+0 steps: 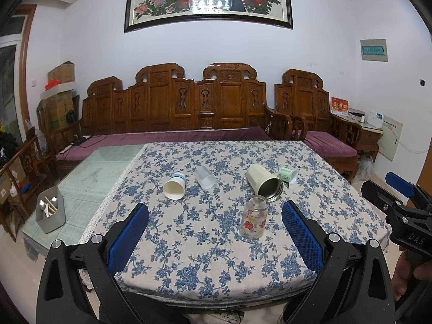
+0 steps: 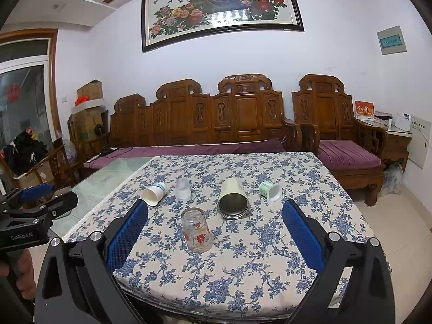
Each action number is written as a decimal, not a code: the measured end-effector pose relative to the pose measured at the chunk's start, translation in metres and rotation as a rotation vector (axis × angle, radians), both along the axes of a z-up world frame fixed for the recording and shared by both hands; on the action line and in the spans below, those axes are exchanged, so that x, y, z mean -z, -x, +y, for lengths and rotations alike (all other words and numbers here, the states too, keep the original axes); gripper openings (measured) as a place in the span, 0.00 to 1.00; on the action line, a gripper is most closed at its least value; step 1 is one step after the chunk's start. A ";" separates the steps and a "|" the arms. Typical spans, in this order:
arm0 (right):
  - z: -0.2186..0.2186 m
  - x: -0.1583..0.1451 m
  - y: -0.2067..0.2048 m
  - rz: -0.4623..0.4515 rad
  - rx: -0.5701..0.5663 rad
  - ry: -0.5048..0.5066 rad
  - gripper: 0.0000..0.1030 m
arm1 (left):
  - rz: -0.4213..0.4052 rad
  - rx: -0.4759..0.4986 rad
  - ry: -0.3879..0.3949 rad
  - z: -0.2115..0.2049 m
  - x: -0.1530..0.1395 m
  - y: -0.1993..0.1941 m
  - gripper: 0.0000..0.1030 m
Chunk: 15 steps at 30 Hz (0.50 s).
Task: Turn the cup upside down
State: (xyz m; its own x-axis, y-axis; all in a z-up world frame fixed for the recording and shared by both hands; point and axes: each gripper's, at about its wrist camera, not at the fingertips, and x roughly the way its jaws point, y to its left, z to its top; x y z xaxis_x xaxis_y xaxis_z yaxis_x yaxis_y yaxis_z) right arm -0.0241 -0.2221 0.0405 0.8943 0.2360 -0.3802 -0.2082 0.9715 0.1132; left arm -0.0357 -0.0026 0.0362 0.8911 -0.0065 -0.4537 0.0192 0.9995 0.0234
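Note:
A clear glass cup with red flowers stands mouth down on the blue-flowered tablecloth. Behind it, lying on their sides, are a white paper cup, a clear plastic cup, a cream metal tumbler and a small green-and-white cup. My left gripper is open and empty at the near table edge. My right gripper is open and empty too, and shows at the right edge of the left view.
A grey holder with utensils stands on the bare glass table part at left. A carved wooden sofa with purple cushions and an armchair stand behind the table. Cardboard boxes are stacked in the far left corner.

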 end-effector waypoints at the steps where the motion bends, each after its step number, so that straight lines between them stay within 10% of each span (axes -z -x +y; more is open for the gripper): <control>1: 0.000 0.000 0.000 0.000 0.000 0.000 0.97 | -0.001 0.000 0.000 -0.001 -0.001 0.000 0.92; 15: 0.000 0.000 0.001 0.000 0.002 -0.003 0.97 | -0.004 0.005 0.007 0.002 -0.001 0.003 0.92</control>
State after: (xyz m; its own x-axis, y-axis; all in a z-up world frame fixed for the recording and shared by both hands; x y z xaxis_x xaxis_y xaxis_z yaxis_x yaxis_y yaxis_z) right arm -0.0251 -0.2218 0.0410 0.8950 0.2348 -0.3792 -0.2060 0.9717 0.1156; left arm -0.0390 -0.0010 0.0369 0.8930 -0.0139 -0.4499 0.0240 0.9996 0.0168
